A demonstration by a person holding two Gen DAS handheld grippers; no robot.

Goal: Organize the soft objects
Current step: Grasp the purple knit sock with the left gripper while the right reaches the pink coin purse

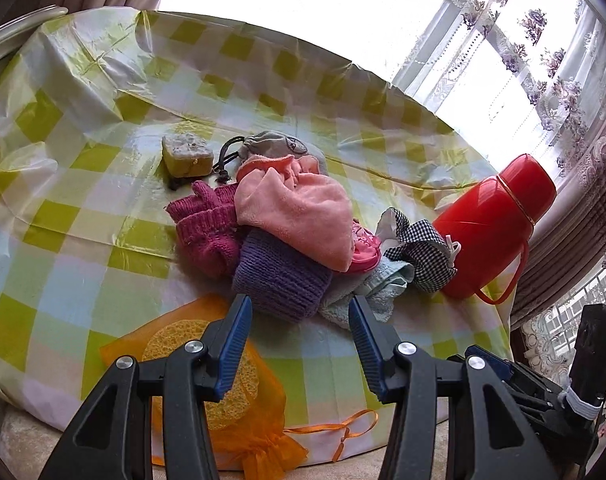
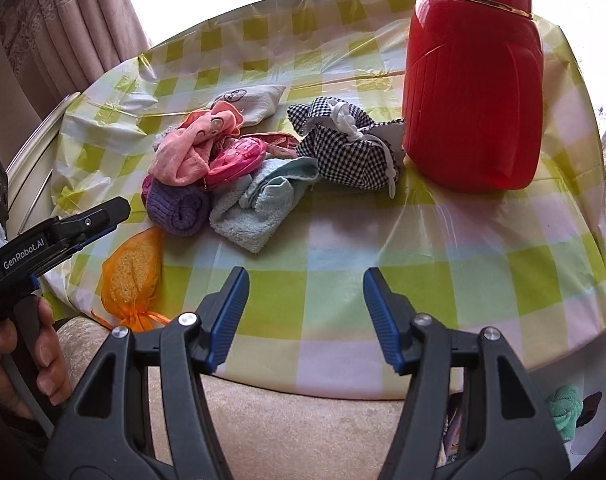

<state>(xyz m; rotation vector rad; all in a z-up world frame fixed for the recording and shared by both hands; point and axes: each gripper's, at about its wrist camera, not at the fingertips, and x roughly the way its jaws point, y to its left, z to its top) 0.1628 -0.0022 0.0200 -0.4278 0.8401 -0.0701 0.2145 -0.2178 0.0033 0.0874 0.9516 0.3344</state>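
A heap of soft things lies mid-table: a pink towel on top, a magenta knit, a purple knit, a light blue towel and a checked drawstring pouch. Behind them sit a yellow sponge and a grey pouch. My left gripper hovers open just short of the purple knit, holding nothing. Over bare cloth at the near edge, my right gripper is open and empty.
A tall red thermos stands right of the heap. An orange mesh bag of sponges lies at the near left edge of the checked tablecloth. A person's hand holds the left gripper. A green cloth lies below the table.
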